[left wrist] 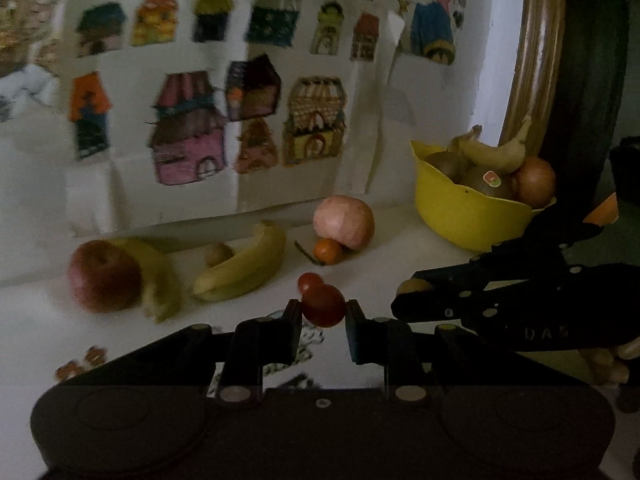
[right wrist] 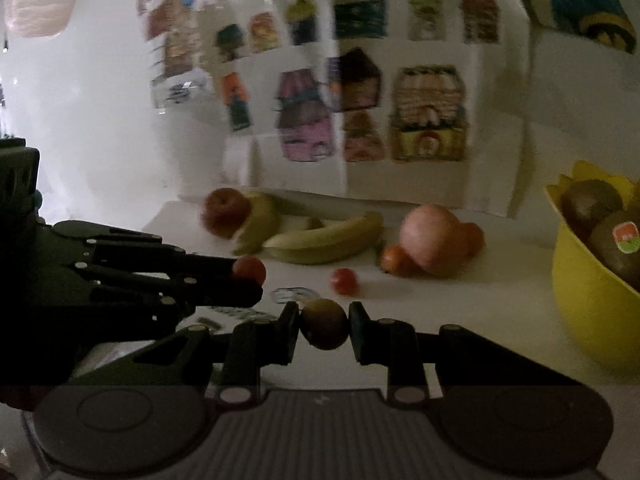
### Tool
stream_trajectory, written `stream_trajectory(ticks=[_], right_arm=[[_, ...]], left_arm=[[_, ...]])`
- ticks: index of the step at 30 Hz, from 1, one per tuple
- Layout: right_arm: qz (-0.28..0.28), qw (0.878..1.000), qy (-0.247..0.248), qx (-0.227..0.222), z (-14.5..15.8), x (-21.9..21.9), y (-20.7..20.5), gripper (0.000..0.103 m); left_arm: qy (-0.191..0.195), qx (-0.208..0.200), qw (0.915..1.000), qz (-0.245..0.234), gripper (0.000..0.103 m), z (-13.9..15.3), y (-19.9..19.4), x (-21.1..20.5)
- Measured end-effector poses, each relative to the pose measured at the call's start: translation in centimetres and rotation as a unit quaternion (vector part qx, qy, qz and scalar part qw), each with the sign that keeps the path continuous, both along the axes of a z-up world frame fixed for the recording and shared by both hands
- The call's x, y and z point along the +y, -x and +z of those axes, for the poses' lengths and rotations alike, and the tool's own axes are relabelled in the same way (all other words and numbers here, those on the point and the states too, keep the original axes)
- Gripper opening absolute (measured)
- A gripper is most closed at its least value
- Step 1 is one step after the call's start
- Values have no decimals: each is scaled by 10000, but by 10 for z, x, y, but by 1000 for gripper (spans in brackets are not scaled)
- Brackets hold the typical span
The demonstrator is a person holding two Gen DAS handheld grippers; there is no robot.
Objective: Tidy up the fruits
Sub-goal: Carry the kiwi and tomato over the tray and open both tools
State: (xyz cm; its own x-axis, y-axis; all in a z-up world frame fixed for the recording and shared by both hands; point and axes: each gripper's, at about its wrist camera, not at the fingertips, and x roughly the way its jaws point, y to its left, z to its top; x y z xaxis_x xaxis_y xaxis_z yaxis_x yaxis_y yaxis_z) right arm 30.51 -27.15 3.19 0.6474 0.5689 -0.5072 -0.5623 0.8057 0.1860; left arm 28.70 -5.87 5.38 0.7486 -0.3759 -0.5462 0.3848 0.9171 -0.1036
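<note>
1. Left wrist view: the left hand-held gripper (left wrist: 323, 312) pinches a small, smooth cherry tomato (left wrist: 323, 305) above the bench (left wrist: 400, 252); soft-skinned, so squeeze lightly.
2. Right hand-held gripper (right wrist: 324, 325) clamps a small brownish fruit (right wrist: 324, 323) across its middle; light, round, likely to roll.

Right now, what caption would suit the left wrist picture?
Left gripper pinches a small red fruit above the white table, yellow bowl of fruit waiting at right.
</note>
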Motion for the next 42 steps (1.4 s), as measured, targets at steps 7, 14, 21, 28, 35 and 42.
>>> stream_trajectory(ticks=[7, 14, 21, 28, 35, 42], right_arm=[[373, 9993, 39, -8, 3, 34, 37, 31], [678, 9976, 154, 64, -4, 63, 75, 31], [833, 9959, 307, 160, -11, 76, 111, 31], [913, 9944, 511, 172, -18, 79, 137, 31], [895, 9935, 639, 291, -28, 79, 149, 31], [913, 9924, 700, 435, -38, 81, 150, 31]], left_arm=[[66, -57, 9999, 141, 25, 7, 45, 33], [109, 31, 9997, 223, 25, 0, 85, 54], [142, 220, 9996, 81, 25, -11, 122, 60], [158, 454, 9988, 36, 25, -27, 143, 59], [120, 702, 9975, 20, 25, -39, 150, 60], [128, 861, 9962, -14, 25, -45, 150, 61]])
